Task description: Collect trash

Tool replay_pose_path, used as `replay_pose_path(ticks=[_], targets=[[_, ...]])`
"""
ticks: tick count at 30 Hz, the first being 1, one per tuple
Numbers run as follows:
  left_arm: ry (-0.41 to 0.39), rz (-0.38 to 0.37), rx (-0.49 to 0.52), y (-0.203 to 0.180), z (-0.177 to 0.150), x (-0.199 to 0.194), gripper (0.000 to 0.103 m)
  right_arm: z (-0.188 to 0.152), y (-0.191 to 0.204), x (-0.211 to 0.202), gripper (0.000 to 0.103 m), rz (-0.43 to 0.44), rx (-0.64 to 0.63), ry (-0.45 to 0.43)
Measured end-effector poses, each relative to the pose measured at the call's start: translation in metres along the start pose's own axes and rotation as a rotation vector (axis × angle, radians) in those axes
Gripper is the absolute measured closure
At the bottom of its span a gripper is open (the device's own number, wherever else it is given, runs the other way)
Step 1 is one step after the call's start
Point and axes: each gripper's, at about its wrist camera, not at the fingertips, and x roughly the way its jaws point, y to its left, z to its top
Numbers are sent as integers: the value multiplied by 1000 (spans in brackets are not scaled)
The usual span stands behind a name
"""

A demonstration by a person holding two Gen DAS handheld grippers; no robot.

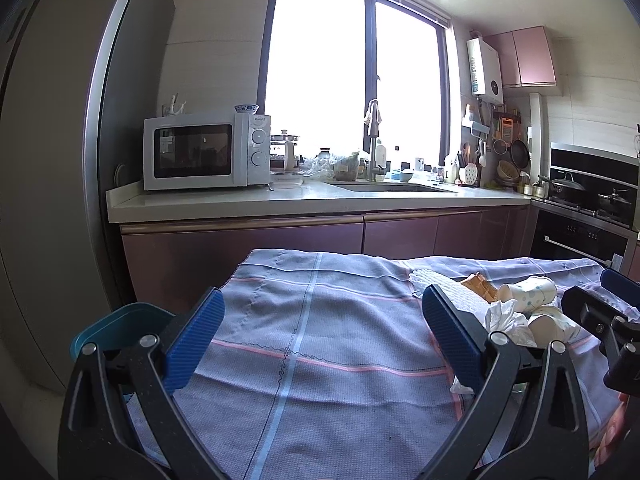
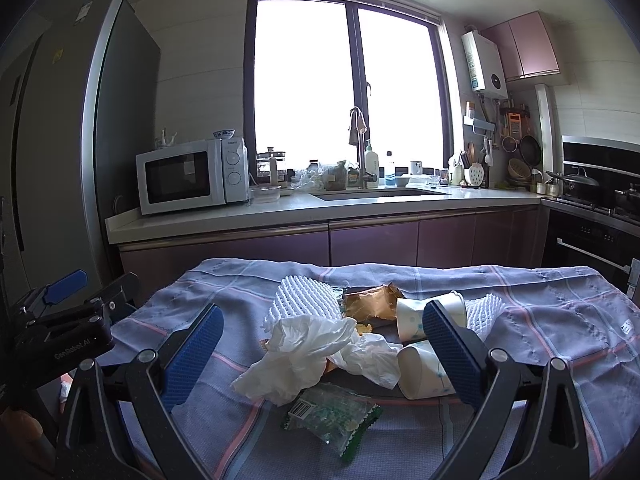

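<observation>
The left gripper [image 1: 322, 326] stood wide open over a bare part of the checked cloth [image 1: 320, 344], with nothing between its blue pads. The trash lay to its right, beyond its right finger, and the right gripper [image 1: 608, 300] reached in beside that pile. A teal bin [image 1: 120, 326] showed behind the left finger, past the cloth's edge.

The right gripper [image 2: 322, 344] was also wide open and held nothing. The pile lay between and just ahead of its fingers. The crumpled tissue [image 2: 304, 356] was in the middle, between the pads. A green snack wrapper [image 2: 332, 416] lay nearer to the camera, below the tissue. Two paper cups [image 2: 420, 372] lay on their sides against the right finger. Two pieces of white foam net [image 2: 304, 300] lay farther back, and one brown wrapper [image 2: 372, 304] lay between them. The left gripper [image 2: 64, 284] showed at the left edge.
</observation>
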Motion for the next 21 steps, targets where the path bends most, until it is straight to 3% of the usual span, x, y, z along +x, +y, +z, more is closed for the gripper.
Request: replay_pose_path(ticks=[21], targets=[[-1, 0, -6, -1, 0, -2, 6, -1, -2, 1, 7, 8, 3, 7]])
